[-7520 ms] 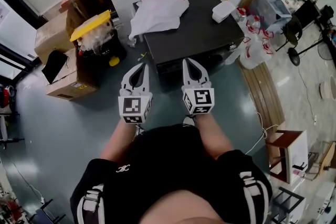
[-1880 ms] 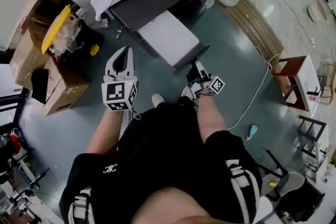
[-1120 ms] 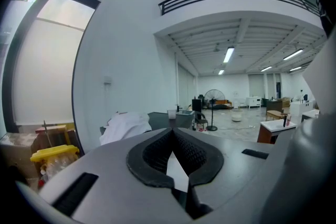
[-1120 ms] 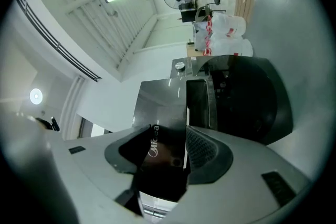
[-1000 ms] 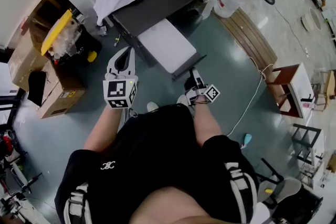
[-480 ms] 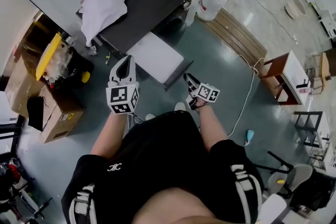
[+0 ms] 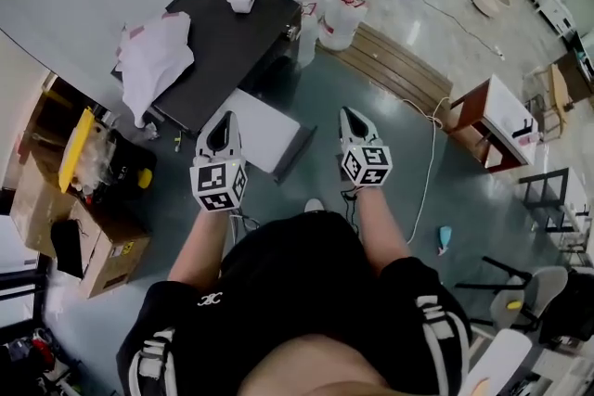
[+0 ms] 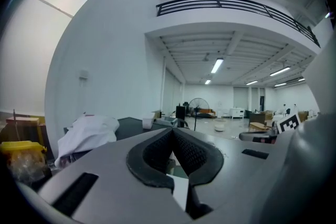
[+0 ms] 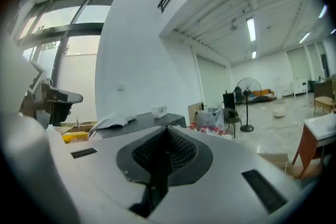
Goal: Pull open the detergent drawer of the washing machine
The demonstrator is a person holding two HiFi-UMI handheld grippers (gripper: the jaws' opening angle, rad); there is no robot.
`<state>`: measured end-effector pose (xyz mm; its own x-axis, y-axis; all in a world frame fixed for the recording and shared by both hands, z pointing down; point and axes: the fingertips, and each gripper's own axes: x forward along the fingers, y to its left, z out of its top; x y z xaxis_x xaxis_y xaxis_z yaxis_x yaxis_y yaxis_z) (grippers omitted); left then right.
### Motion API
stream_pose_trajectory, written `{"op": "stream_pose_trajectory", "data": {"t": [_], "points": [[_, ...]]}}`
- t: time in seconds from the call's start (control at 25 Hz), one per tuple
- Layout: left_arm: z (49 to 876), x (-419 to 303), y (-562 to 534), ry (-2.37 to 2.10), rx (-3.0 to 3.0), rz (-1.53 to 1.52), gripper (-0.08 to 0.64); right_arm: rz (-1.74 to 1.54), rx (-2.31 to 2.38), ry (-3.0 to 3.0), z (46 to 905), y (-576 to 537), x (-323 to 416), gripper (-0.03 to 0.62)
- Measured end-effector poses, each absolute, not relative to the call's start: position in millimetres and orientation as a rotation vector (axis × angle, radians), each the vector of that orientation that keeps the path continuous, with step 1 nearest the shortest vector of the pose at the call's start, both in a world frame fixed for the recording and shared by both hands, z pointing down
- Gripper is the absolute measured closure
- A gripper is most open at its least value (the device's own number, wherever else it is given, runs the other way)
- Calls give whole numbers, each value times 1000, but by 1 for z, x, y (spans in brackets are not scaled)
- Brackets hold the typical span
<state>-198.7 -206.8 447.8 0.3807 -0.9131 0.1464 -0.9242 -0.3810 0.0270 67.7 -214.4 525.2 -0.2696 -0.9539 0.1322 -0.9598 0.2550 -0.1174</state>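
Head view: the washer (image 7: pixel 223 23) stands ahead. A white panel (image 7: pixel 264 133), probably its drawer, sticks out toward the person, between the grippers and nearer the left gripper (image 7: pixel 225 120) than the right gripper (image 7: pixel 348 116).
Left gripper view: jaws together, empty.
Right gripper view: jaws just closed, nothing between them.

Bare floor (image 7: pixel 325 88) lies open ahead of the right gripper (image 7: pixel 347 112), up to the jugs (image 7: pixel 341 18) and planks (image 7: pixel 399 70). Just ahead of the left gripper (image 7: pixel 225 118), a white flap (image 7: pixel 264 130) juts from the machine (image 7: pixel 223 23). Boxes (image 7: pixel 42 195) crowd its left.
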Motion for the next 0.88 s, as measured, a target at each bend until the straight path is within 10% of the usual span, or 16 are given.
{"op": "stream_pose_trajectory", "data": {"t": [0.36, 0.88], "points": [[418, -148, -220, -1631, 2617, 133, 558, -277, 2134, -2368, 382, -201, 105, 592], [407, -124, -227, -1636, 2635, 133, 558, -262, 2016, -2524, 377, -206, 100, 591]]}}
